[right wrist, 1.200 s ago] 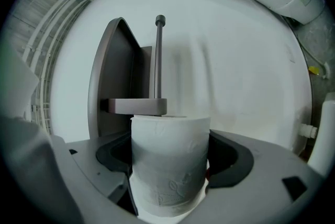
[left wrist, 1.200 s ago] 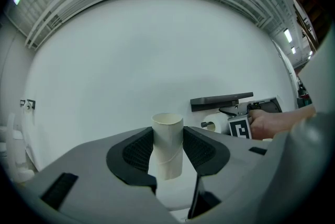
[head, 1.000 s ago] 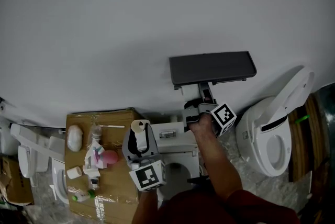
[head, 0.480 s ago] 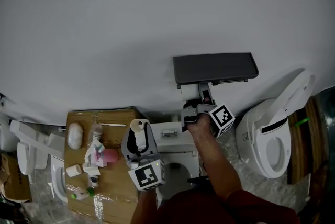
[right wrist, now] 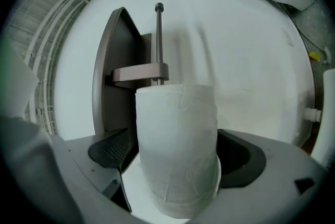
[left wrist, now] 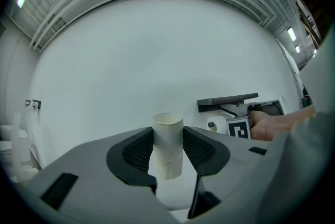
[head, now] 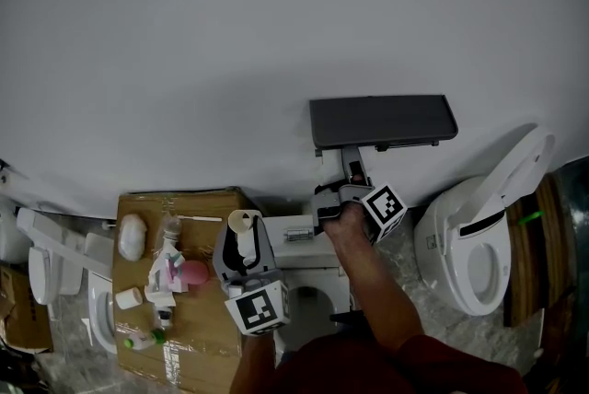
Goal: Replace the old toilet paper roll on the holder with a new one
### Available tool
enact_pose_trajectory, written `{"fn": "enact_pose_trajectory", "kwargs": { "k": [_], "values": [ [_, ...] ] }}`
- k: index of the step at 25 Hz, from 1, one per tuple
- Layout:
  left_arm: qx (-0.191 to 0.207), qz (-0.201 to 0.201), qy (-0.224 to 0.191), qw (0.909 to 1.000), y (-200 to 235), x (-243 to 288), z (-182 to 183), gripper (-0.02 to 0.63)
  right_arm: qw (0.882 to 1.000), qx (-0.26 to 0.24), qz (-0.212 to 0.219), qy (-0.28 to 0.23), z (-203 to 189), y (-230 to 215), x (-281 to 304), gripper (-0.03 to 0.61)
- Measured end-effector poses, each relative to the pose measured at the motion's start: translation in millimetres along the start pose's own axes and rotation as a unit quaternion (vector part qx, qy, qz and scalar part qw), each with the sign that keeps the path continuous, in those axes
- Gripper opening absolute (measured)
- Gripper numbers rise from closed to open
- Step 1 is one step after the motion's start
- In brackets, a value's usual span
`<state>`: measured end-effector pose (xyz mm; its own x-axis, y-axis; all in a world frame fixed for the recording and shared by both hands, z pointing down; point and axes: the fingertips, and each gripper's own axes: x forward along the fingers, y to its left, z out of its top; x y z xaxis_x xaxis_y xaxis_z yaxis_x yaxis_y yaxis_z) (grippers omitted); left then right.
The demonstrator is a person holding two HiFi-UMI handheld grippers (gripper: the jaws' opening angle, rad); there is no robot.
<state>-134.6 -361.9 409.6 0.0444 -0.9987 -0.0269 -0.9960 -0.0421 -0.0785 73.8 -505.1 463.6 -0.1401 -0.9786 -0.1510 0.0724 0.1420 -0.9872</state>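
White wall (head: 276,33) behind the holder (head: 382,121). The right gripper (right wrist: 175,157) has just been opening and its jaws now stand wide, with the new roll (right wrist: 175,123) loose between them, seemingly on the holder's bar (right wrist: 158,40). We'd back straight off without dragging it. The left gripper (left wrist: 167,147) clamps the empty cardboard tube (left wrist: 167,131), well left of the holder.

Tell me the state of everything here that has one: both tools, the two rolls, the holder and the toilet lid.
left tool, shut on the cardboard tube
cardboard tube, bare, upright between the pads
right tool, open, jaws just widened
new roll, full, between the right tool's jaws at the holder; threaded or not, cannot tell
holder, rod's knobbed end bare
toilet lid, raised
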Motion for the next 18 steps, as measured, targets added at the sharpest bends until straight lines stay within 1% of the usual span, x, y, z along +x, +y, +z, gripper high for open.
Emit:
{"fn": "enact_pose_trajectory", "kwargs": {
  "k": [12, 18],
  "values": [
    [-0.004, 0.018, 0.003, 0.9998, 17, -11, -4, 0.195, 0.999, 0.029, 0.001, 0.045, -46, -7, 4, 0.491],
    [-0.006, 0.030, 0.003, 0.9995, 25, -13, -1, 0.195, 0.997, 0.030, 0.000, 0.074, -71, -9, 4, 0.490]
  ]
}}
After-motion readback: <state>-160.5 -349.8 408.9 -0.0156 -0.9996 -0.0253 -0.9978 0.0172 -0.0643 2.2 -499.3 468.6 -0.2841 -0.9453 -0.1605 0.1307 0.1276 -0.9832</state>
